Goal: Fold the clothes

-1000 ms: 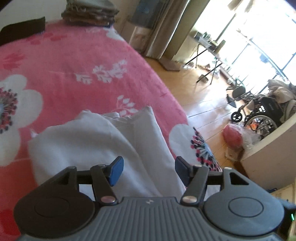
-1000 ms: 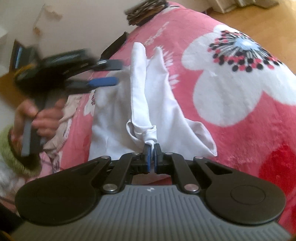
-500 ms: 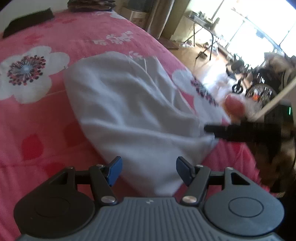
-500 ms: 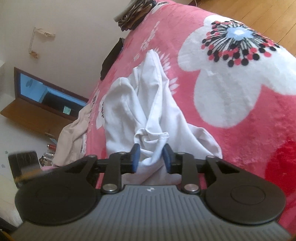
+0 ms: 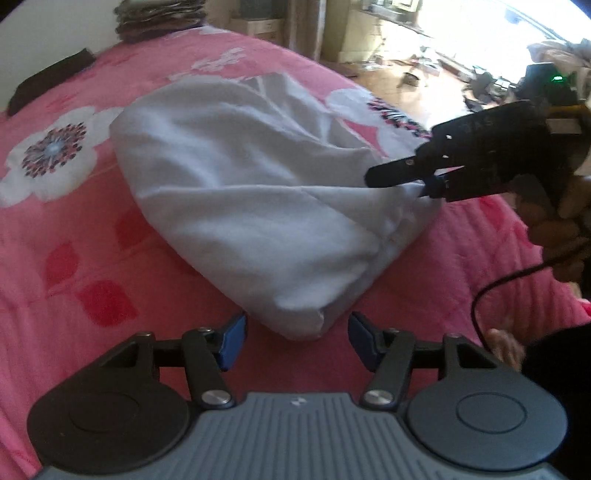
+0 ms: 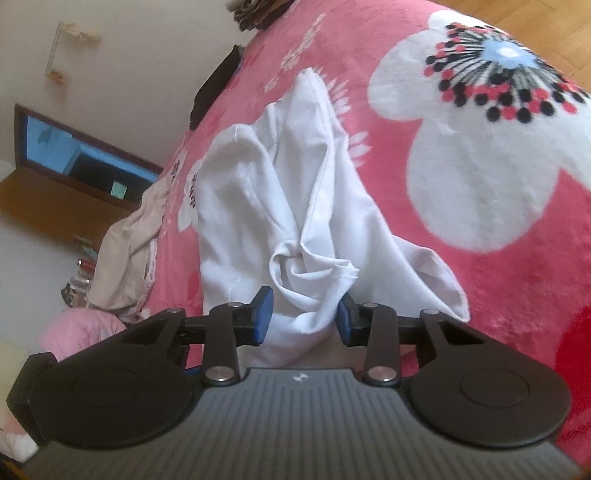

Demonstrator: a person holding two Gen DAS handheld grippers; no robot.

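A white garment [image 5: 243, 192] lies crumpled on the pink flowered blanket [image 5: 74, 258]. My left gripper [image 5: 293, 341] is open, its blue pads on either side of the garment's near corner, just short of it. My right gripper [image 6: 303, 319] is open with a bunched fold of the garment [image 6: 306, 221] lying between its pads. In the left wrist view the right gripper [image 5: 428, 181] sits at the garment's right corner.
A stack of folded clothes [image 5: 155, 18] and a dark cloth [image 5: 51, 79] lie at the far end of the bed. A beige garment [image 6: 125, 240] lies at the bed's left side. Wooden floor [image 6: 561, 22] lies beyond the bed's edge.
My right gripper has opened and released the bunched fold it held. My left gripper has pulled back from over the garment to its near corner.
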